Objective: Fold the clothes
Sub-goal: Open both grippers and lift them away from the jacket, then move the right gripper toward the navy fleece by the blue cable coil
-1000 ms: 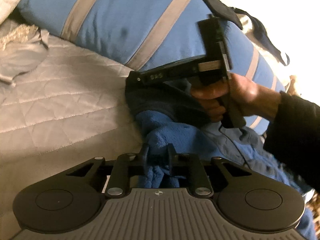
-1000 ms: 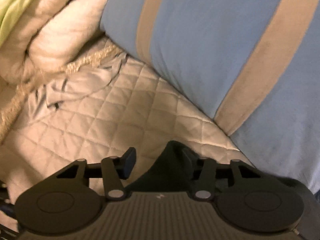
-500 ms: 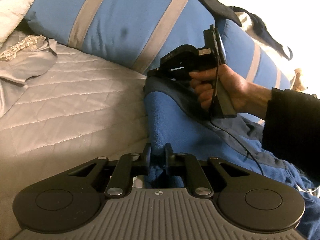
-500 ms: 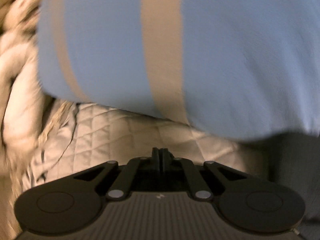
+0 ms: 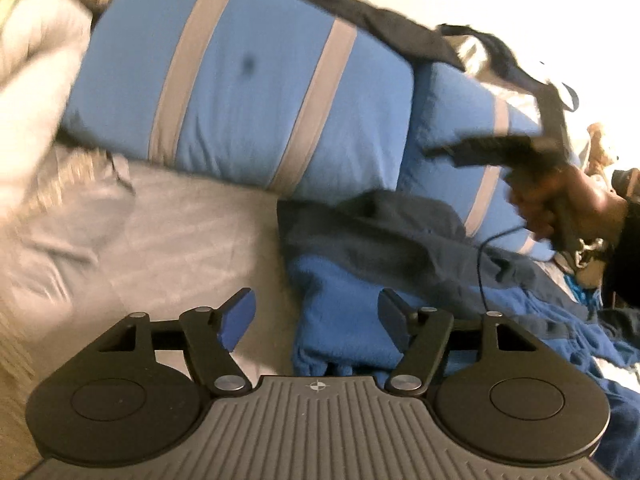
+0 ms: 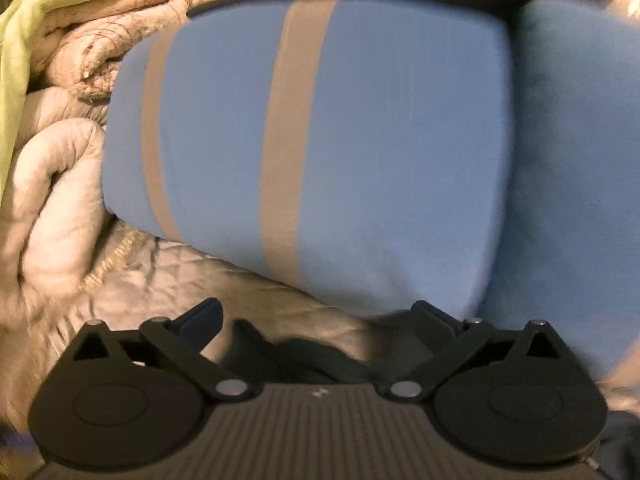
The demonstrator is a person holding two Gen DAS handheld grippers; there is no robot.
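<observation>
Only the left wrist view shows the person's hand (image 5: 560,204), blurred at the right edge, gripping the right gripper's handle. Both the left gripper (image 5: 318,312) and right gripper (image 6: 316,314) are spread wide, pinching nothing. The blue fleece garment (image 5: 344,312), dark-lined and rumpled, lies lower centre on the quilted bedspread (image 5: 172,240) below the striped pillow (image 5: 248,92).

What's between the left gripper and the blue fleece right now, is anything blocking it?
Nothing visible. The left gripper is open, and the blue fleece lies on the bed directly between and ahead of its fingers. The pillow sits behind the fleece, not in the path.
</observation>
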